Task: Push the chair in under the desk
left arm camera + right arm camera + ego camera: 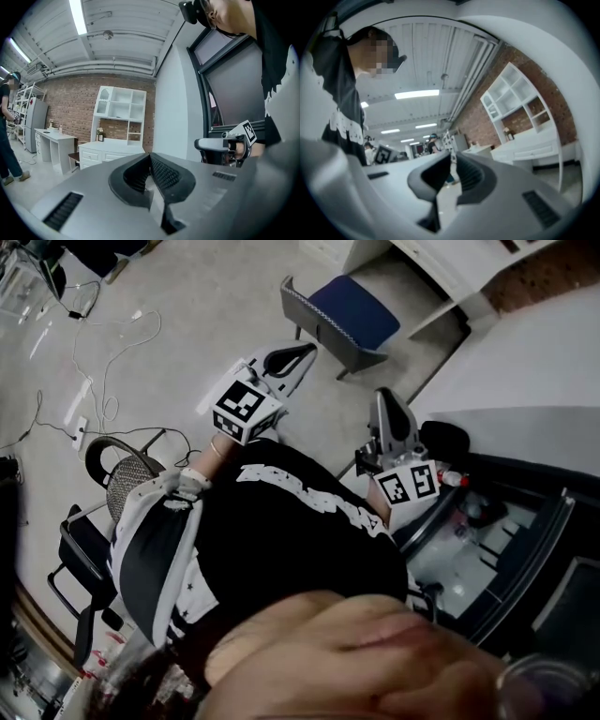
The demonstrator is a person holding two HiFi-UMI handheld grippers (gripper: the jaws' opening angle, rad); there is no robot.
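Two handheld grippers point ahead of a person in a black shirt, seen from above. Both claws are closed and empty: the left gripper [302, 353] has its dark jaws pressed together in the left gripper view, and the right gripper [388, 397] has its own together in the right gripper view. The blue-seated chair [352, 313] stands beyond the grippers, well apart from both, its grey back towards the person. Its far edge is close beside the white desk [441, 268], with most of the seat out in the open. Bare pale floor [216, 306] lies between the grippers and the chair. Loose cables [112, 343] trail across the floor to the left. A black mesh chair [122, 479] sits by the person's left side, and a dark-framed table [525, 521] hems in the right.
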